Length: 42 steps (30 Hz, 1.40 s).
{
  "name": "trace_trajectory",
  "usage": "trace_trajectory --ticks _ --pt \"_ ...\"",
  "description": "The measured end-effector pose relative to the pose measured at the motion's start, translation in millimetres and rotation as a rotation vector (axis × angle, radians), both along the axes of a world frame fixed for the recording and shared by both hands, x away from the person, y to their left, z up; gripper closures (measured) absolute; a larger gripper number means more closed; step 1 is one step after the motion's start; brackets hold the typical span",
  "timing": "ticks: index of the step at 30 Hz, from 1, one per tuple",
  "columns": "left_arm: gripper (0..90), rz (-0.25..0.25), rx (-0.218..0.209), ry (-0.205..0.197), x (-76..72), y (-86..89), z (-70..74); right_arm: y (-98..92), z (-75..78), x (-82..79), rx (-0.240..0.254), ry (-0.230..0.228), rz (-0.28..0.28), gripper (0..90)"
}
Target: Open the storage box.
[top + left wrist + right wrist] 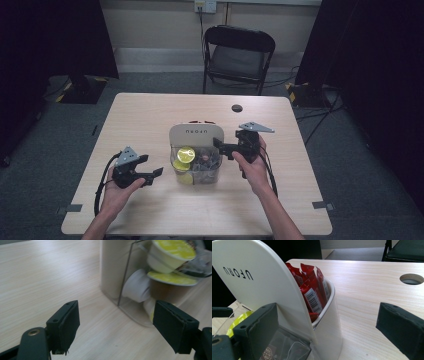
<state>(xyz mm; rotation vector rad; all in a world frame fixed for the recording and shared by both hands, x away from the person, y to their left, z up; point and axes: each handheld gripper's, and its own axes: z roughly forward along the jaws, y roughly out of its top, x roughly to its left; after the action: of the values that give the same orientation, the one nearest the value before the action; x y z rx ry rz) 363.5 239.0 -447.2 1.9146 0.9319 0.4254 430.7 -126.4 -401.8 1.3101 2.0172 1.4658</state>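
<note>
Yellow-lidded white plastic capsules point(185, 155) stacked in clear-fronted cream organiser point(195, 134), frame centre. Left gripper point(153, 169) lower left, jaws parted, empty, nearer the capsules, directly right of it. Right gripper point(218, 145) right of centre, jaws released, straddling organiser's edge.

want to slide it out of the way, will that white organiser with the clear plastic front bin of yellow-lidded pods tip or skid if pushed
The white organiser with the clear plastic front bin would probably skid rather than tip if pushed low: its base sits flat on the smooth pale wooden table. Pushed high on its tall back panel, it may rock. The yellow-lidded pods lie loosely piled, so they would likely shift.
</note>
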Motion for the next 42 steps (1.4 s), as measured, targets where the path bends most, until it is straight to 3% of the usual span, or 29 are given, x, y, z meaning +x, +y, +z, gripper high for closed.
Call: trace_trajectory --ticks 13,22,23,36,38,42 --pt "21.8 -0.064 -0.004 -0.019 -5.3 -15.5 10.9 0.1 -0.8 -0.2 -0.004 0.004 0.0 3.4" --pt "22.0 -0.115 -0.033 -0.031 -11.5 -26.1 20.0 0.1 -1.1 0.7 -0.005 0.004 0.001 2.4" --pt "22.0 -0.128 -0.015 -0.034 -10.9 -27.2 20.7 0.0 -1.3 0.8 -0.005 0.005 0.001 2.2" --pt "22.9 -0.16 -0.03 -0.058 -1.8 -48.4 30.9 0.1 -3.2 2.7 -0.001 0.014 0.009 0.3" --pt "23.0 -0.157 -0.057 -0.059 0.7 -50.5 31.8 0.2 -3.4 2.8 -0.001 0.016 0.009 0.3" --pt "22.2 -0.159 -0.049 -0.06 6.4 -54.3 33.5 0.7 -3.2 2.7 -0.002 0.014 0.009 0.2"
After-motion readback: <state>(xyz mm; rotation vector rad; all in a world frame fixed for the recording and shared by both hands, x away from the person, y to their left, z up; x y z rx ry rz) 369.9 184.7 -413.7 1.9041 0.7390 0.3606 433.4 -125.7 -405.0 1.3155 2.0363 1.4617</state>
